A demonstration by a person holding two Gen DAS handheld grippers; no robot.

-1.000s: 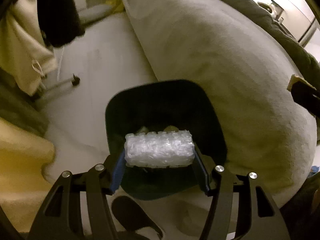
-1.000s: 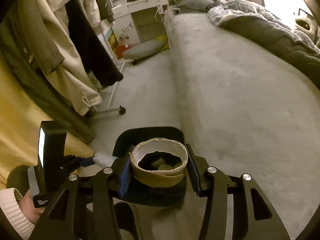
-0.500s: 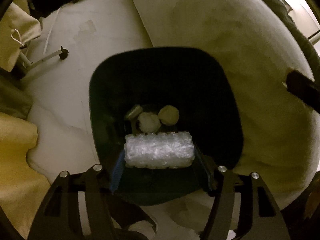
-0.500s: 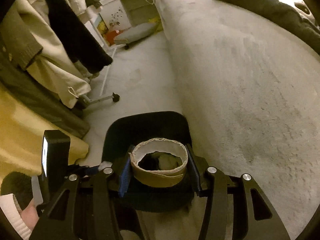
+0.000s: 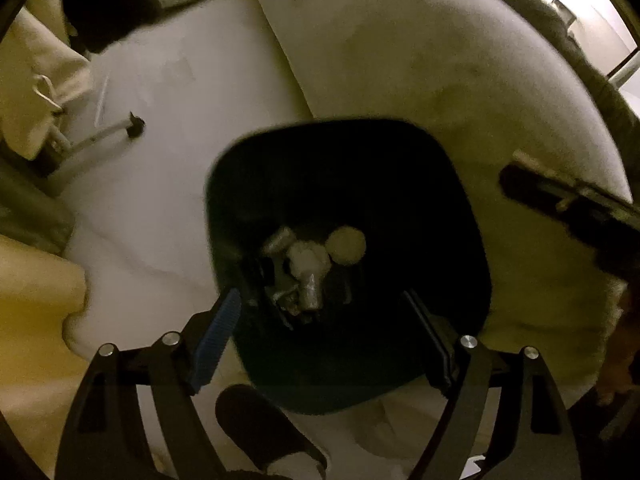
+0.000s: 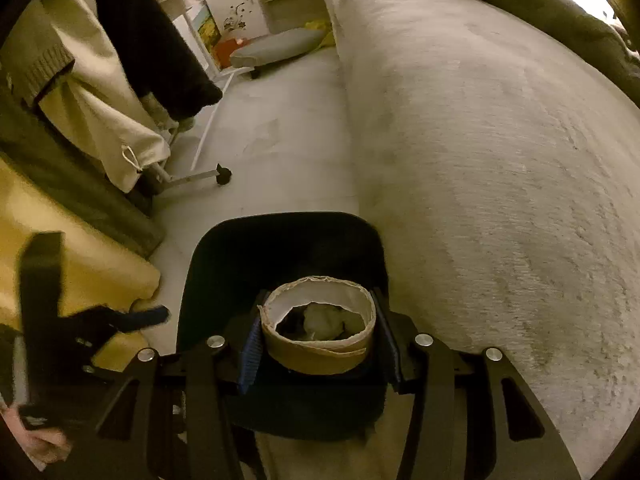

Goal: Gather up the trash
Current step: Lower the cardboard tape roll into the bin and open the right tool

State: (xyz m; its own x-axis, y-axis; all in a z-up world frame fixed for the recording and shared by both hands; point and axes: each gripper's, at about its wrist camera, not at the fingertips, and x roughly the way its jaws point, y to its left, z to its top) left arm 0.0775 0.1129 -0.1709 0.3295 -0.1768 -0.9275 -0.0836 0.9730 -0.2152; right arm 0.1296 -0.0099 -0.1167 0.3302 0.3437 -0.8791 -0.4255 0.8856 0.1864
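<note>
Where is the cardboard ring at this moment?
In the right wrist view, the cardboard ring sits low at centre, clamped in the right gripper above the open black bin, beside the bed.

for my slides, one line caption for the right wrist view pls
Right gripper holds a cardboard tape ring above the dark bin.

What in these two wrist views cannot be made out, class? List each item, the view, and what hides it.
- Contents of the black bin, left wrist view: pale lumps too dark and blurred to identify.
- Right gripper, left wrist view: a blurred dark shape, cut off by the frame edge.
- Bin interior, right wrist view: blocked by the cardboard ring in the right gripper.
- Left gripper, right wrist view: motion-blurred; its far finger hidden.
</note>
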